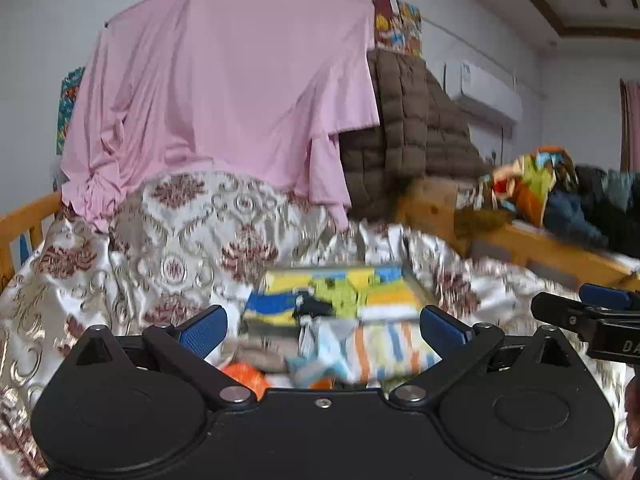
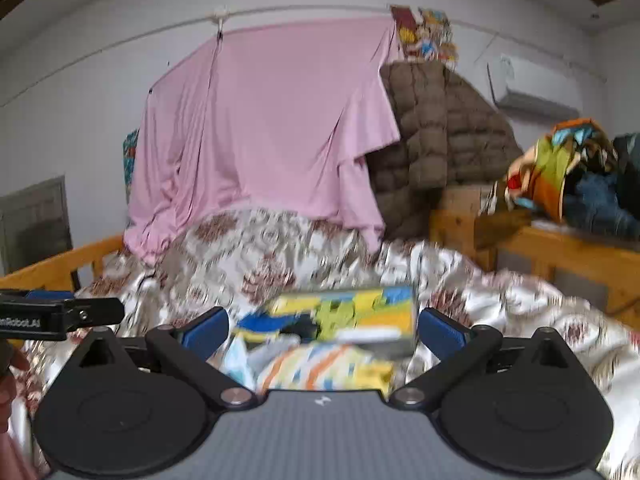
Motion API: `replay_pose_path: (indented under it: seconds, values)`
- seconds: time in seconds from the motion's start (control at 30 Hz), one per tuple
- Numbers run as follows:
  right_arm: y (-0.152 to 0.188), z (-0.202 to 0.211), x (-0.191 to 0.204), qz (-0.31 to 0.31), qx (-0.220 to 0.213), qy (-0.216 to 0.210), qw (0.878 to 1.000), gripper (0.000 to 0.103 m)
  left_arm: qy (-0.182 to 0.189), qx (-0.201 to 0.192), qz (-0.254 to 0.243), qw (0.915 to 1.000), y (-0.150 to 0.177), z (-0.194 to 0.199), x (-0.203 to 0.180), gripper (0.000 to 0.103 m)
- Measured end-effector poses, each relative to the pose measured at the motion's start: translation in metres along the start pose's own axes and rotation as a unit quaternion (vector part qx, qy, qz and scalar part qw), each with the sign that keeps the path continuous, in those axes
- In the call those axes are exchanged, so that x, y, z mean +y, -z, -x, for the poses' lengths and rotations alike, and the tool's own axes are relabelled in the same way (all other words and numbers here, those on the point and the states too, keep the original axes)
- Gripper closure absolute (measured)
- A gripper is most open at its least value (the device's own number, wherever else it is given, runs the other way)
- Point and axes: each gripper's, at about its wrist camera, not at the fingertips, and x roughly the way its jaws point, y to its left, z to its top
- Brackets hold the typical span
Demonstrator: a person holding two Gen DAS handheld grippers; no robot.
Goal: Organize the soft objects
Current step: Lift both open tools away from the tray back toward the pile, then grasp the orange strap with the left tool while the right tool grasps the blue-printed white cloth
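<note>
Landmark: we take the colourful box (image 1: 340, 292) on the patterned bedspread (image 1: 160, 232) as our reference.
Soft things: a striped cloth (image 1: 384, 350) and an orange item (image 1: 244, 374) lie just in front of the box.
Left gripper (image 1: 322, 330): jaws spread wide, holding nothing.
Right gripper (image 2: 322, 332): likewise wide, empty.
Advice: we judge it best to straddle one cloth fully, beside the box, before closing.
</note>
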Motion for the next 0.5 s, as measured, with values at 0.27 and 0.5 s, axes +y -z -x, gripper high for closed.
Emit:
replay_pose_path:
  seconds: [0.27, 0.5]
  values:
    - [0.025, 0.008, 0.021, 0.023, 0.066, -0.008, 0.998, 0.0, 0.005, 0.069, -0.01, 0.9976, 0.028, 0.006, 0.013, 0.001]
    - [0.041, -0.001, 0.043, 0.07, 0.118, -0.017, 0.99, 0.0, 0.019, 0.136, 0.023, 0.9903, 0.038, -0.01, 0.022, 0.001]
